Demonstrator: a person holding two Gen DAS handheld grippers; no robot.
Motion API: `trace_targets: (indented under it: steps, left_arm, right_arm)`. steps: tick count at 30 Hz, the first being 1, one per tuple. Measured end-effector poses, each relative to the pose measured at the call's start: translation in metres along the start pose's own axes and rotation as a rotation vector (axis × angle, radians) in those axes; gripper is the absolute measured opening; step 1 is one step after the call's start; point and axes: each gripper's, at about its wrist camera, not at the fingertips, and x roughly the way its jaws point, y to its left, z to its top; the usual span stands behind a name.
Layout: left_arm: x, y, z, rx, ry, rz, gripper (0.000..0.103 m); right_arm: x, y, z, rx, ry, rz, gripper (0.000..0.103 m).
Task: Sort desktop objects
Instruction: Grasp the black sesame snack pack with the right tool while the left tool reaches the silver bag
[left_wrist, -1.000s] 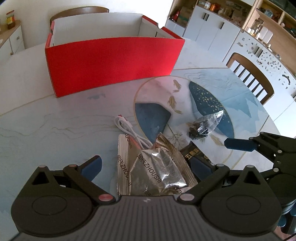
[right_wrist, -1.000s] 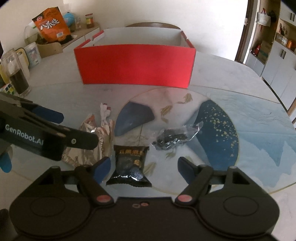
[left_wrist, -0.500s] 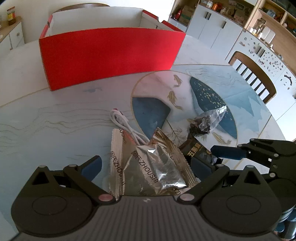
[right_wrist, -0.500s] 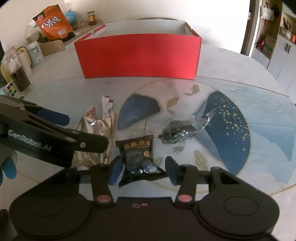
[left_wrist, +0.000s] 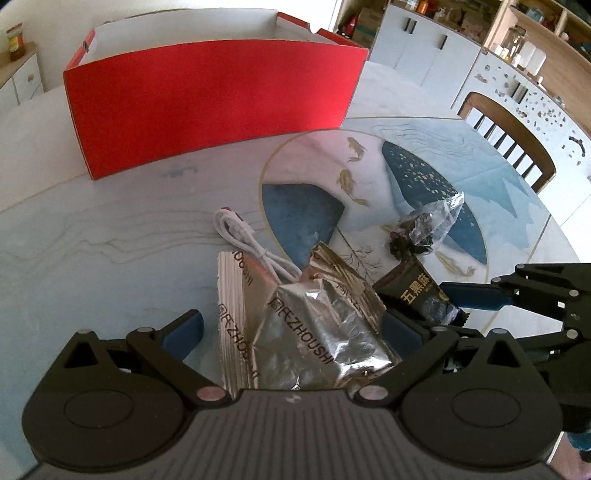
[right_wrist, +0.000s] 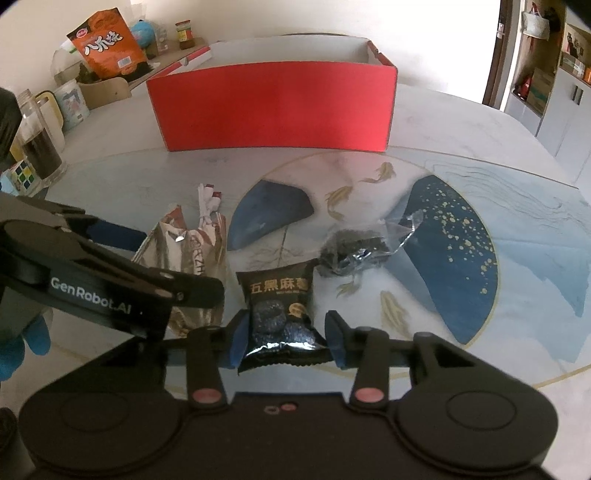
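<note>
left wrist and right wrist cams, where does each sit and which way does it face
Left wrist: on the left gripper, angled down over the silver packet toward the red box; right gripper at right edge.
Right wrist: on the right gripper, jaws closing around the black packet; left gripper and blue-gloved hand at left.
Shared: both packets, box, clear bag.

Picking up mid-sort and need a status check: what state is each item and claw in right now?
Red box: open-topped, upright, inside hidden.
Black snack packet: flat on the table, between the closing right claw pads.
Silver foil packet: crumpled, lying between the open left claw pads, ungripped.
White cable: coiled, partly under the foil packet.
Clear bag: on the table, untouched.
</note>
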Motion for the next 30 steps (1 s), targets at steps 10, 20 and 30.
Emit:
trace_targets:
  steps: [10, 20, 30]
  left_arm:
    - [-0.004, 0.0, -0.006, 0.022, -0.049, 0.015, 0.093]
    - [-0.014, 0.007, -0.007, -0.021, -0.059, -0.014, 0.044]
    - [-0.035, 0.011, -0.009, -0.058, -0.077, -0.045, 0.04]
  right_arm:
    - [0.002, 0.001, -0.004, -0.021, 0.001, 0.002, 0.041]
    - [-0.002, 0.002, -0.005, -0.022, -0.009, 0.007, 0.035]
    - [-0.011, 0.009, -0.002, -0.032, -0.024, 0.001, 0.034]
